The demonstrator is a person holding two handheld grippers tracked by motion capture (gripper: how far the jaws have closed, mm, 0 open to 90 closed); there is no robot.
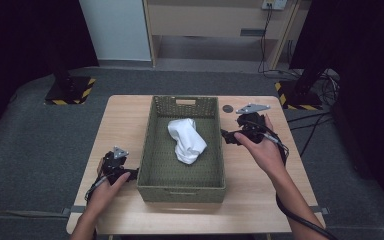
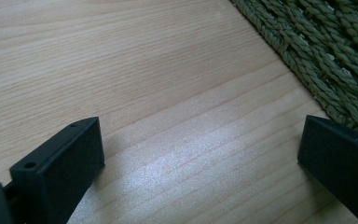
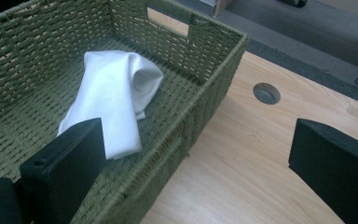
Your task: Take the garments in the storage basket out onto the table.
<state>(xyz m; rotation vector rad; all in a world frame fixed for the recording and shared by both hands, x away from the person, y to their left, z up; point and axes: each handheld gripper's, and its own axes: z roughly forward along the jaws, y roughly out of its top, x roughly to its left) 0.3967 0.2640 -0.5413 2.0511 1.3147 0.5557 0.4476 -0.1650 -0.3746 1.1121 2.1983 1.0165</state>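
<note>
While a crumpled white cloth lies loosely folded on the floor of the rectangular olive-green woven basket, toward its far half and clear of all 4 walls, both grippers stand outside the basket on the light wooden desk.

The right gripper hovers just beside the basket's right wall, level with the cloth and pointing toward it. Its 2 black jaws are spread wide and hold nothing; in the right gripper view one jaw appears over the basket rim and the other over bare desk, with a round grey grommet hole beyond.

The left gripper sits near the basket's near-left corner. Its jaws are likewise wide apart and empty, framing bare wood with the woven wall just beside one jaw; whether that jaw touches the weave cannot be told.

The step in hand appears to be a reach for the cloth, and the right gripper is the better placed. Doing it well calls for lifting over the rim instead of brushing the wall, descending onto the raised fold at the cloth's far end, and closing on several layers together so the fabric does not slip free. The left gripper may steady the basket should it slide.
</note>
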